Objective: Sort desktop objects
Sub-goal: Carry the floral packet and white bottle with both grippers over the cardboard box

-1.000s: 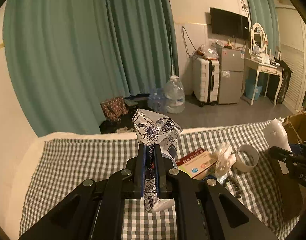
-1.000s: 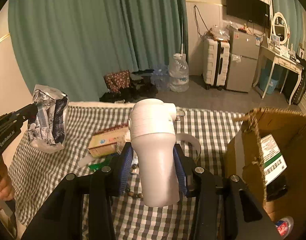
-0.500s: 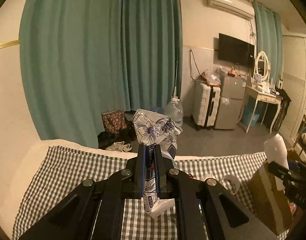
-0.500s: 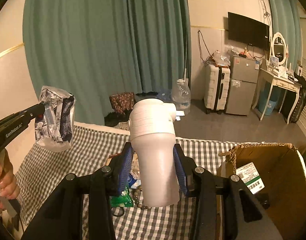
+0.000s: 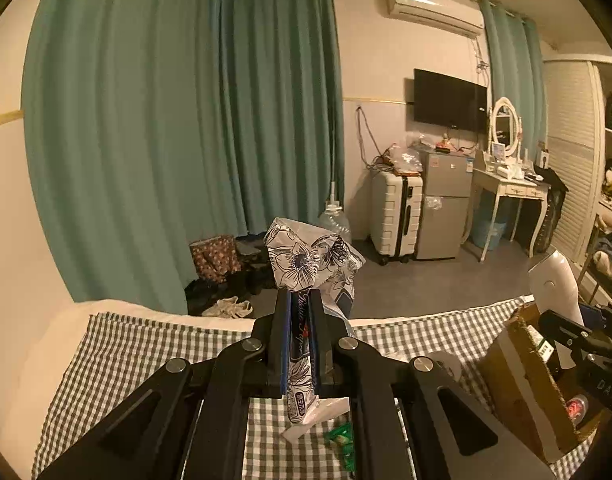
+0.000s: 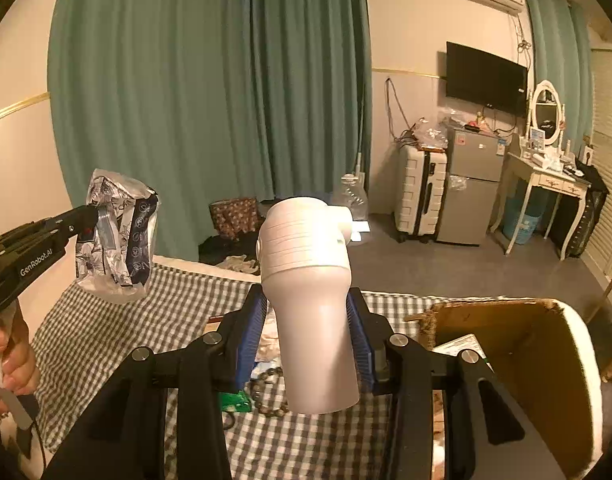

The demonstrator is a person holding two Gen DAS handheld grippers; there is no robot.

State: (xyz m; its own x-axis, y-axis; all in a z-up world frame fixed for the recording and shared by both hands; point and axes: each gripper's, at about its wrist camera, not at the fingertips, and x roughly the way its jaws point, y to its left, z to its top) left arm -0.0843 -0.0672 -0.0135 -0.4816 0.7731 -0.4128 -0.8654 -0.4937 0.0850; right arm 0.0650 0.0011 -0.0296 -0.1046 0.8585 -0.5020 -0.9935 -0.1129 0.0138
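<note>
My left gripper (image 5: pixel 300 312) is shut on a flower-printed tissue pack (image 5: pixel 306 264) and holds it high above the checked tablecloth (image 5: pixel 118 352). The pack also shows in the right wrist view (image 6: pixel 118 240), with the left gripper (image 6: pixel 84 222) at the far left. My right gripper (image 6: pixel 306 320) is shut on a white bottle (image 6: pixel 309 304), upright above the table. The bottle (image 5: pixel 553 284) and the right gripper (image 5: pixel 561 328) show at the right of the left wrist view, over an open cardboard box (image 5: pixel 521 376). The box (image 6: pixel 517 364) lies just right of the bottle.
On the cloth below lie a bead bracelet (image 6: pixel 270 400), a green packet (image 6: pixel 236 400) and a crumpled tissue (image 6: pixel 268 340). Beyond the table are green curtains, a suitcase (image 5: pixel 395 216), a small fridge and a dressing table.
Both grippers have risen with their objects, so less table shows. The right gripper with the bottle has come closer over the box.
</note>
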